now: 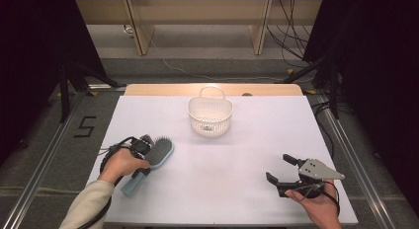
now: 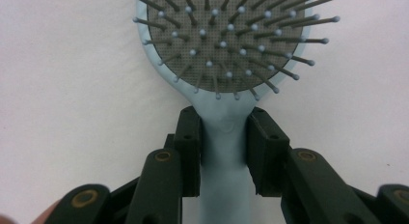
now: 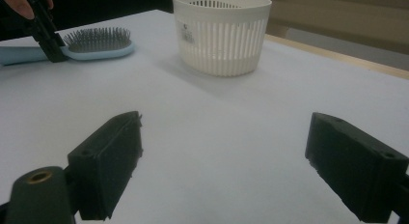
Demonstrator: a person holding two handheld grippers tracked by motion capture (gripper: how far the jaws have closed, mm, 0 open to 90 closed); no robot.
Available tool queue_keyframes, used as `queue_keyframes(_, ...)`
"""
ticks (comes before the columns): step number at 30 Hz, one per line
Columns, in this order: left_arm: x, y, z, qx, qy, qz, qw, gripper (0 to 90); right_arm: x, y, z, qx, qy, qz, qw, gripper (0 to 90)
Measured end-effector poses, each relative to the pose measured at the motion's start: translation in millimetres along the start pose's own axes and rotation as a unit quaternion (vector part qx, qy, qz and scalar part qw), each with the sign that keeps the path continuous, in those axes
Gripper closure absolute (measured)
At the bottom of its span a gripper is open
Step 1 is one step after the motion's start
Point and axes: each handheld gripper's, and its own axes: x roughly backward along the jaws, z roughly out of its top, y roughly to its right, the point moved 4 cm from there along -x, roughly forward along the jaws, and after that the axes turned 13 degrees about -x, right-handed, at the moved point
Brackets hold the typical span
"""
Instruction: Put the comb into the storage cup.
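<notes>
A light blue hairbrush [image 1: 159, 151] lies bristles up on the white table, at the left, with its head pointing toward the far right. My left gripper [image 1: 147, 161] is shut on its neck. In the left gripper view both black pads [image 2: 190, 151] press the sides of the blue handle just below the bristle head [image 2: 226, 35]. At the near right, my right gripper [image 1: 278, 167] is held open just above the table with nothing between its jaws [image 3: 224, 151]. From that view the hairbrush [image 3: 96, 43] and the left gripper [image 3: 46, 35] appear far off at the upper left.
A white slotted basket [image 1: 197, 121] with a handle stands at the far middle of the table [image 1: 222, 189], also seen in the right gripper view [image 3: 222, 45]. A wooden strip [image 1: 163, 89] runs along the far edge. Dark floor and stands surround the table.
</notes>
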Motion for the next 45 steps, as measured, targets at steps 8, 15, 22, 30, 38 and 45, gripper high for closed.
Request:
queue_keyframes(8,0.0,0.3,-0.5,0.004,0.004,0.0,1.0,69.2,0.2,-0.3,0.4,0.001,0.002,0.001,1.0,13.4)
queue_keyframes(15,0.1,0.3,-0.9,0.004,0.006,0.0,1.0,69.4,0.2,-0.5,0.4,0.001,0.002,0.001,1.0,13.4)
queue_keyframes(22,0.2,0.4,-1.5,0.004,0.009,-0.001,0.9999,69.5,-0.2,-0.9,0.2,0.001,0.002,0.003,1.0,13.4)
queue_keyframes(30,0.9,-0.6,-1.6,0.007,0.025,0.005,0.9997,69.6,0.5,-1.0,0.6,0.002,0.002,0.002,1.0,13.4)
queue_keyframes(38,6.1,-1.9,-1.7,0.009,0.039,0.011,0.9991,69.7,0.6,-1.0,0.5,0.003,0.002,0.001,1.0,13.4)
queue_keyframes(45,11.1,-2.4,-0.2,0.014,0.061,0.015,0.9979,69.7,0.6,-1.3,0.6,0.003,0.002,0.002,1.0,13.4)
